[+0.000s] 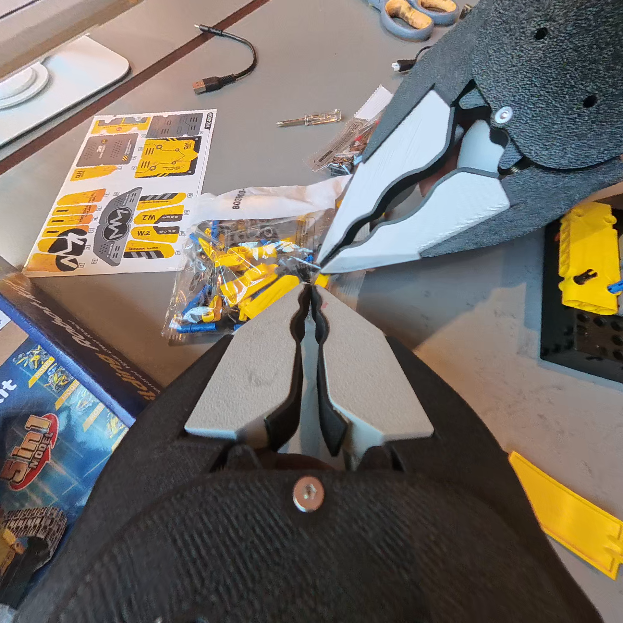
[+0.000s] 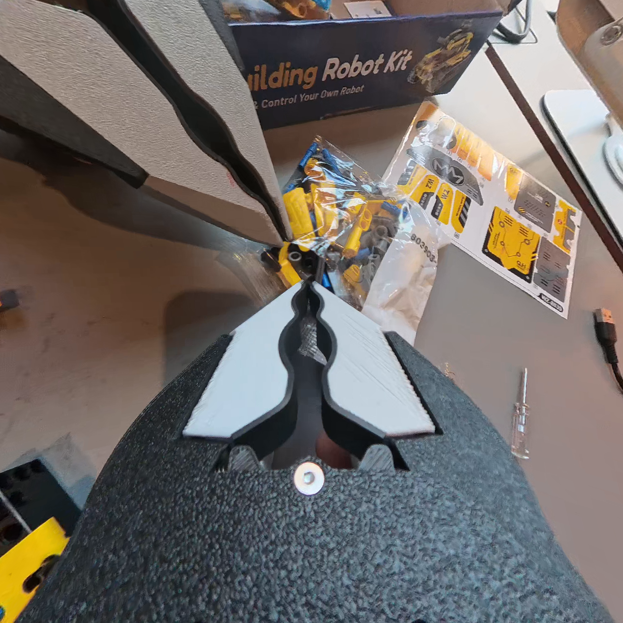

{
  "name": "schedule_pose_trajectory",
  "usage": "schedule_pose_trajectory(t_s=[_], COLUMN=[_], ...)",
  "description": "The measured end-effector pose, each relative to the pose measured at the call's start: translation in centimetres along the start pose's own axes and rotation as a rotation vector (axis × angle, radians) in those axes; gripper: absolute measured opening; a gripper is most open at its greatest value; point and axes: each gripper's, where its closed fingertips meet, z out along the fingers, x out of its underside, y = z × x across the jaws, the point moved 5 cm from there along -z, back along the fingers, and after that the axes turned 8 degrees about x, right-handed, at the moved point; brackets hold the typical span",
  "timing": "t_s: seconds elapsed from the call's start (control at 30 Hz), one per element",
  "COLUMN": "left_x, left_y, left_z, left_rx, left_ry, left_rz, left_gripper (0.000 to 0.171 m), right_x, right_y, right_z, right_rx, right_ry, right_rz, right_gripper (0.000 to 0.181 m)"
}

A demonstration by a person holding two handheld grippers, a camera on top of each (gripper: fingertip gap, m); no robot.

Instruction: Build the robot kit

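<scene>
The left gripper (image 1: 312,286) has its jaws pinched together on the near corner of a clear plastic bag of yellow and blue building pieces (image 1: 236,269), and the right gripper (image 2: 308,285) has its jaws closed on the same corner from the other side. The two sets of tips meet almost touching, each gripping the film, which looks like a hold meant to pull the film apart. The bag's body lies on the grey table (image 1: 286,84), so only its corner is lifted and taut. Just beyond the bag lies a sticker sheet (image 1: 124,188), flat and out of the way. Left of the bag stands the dark blue kit box (image 1: 43,387). Farther past the bag lie a small clear-handled screwdriver (image 1: 313,118) and a short black cable (image 1: 229,64).
</scene>
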Motion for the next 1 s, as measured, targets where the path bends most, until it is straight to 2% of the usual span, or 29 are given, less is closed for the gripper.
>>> schedule_pose_trajectory(t_s=[0.17, 0.43, 0.5, 0.73, 1.0], left_x=[0.1, 0.1, 0.2, 0.2, 0.2], left_y=[0.2, -0.1, -0.2, -0.2, -0.3], left_z=[-0.3, -0.4, -0.3, -0.3, -0.2], left_rx=[0.002, 0.051, 0.045, 0.041, 0.032], left_ry=[-0.004, -0.01, 0.0, 0.003, 0.005], left_rz=[0.012, 0.018, 0.03, 0.026, 0.039], left_gripper=[0.0, 0.0, 0.0, 0.0, 0.0], right_x=[-0.2, 0.1, 0.3, 0.3, 0.4], right_y=[-0.2, -1.4, -1.0, -0.2, -0.3], right_z=[-0.5, 0.1, 0.4, 0.0, -0.1], right_rx=[-0.03, 0.193, 0.157, 0.035, 0.039], right_ry=[-0.039, 0.006, 0.017, 0.006, -0.001], right_rz=[0.01, -0.114, -0.104, -0.051, -0.063], right_gripper=[0.001, 0.006, 0.0, 0.0, 0.0])
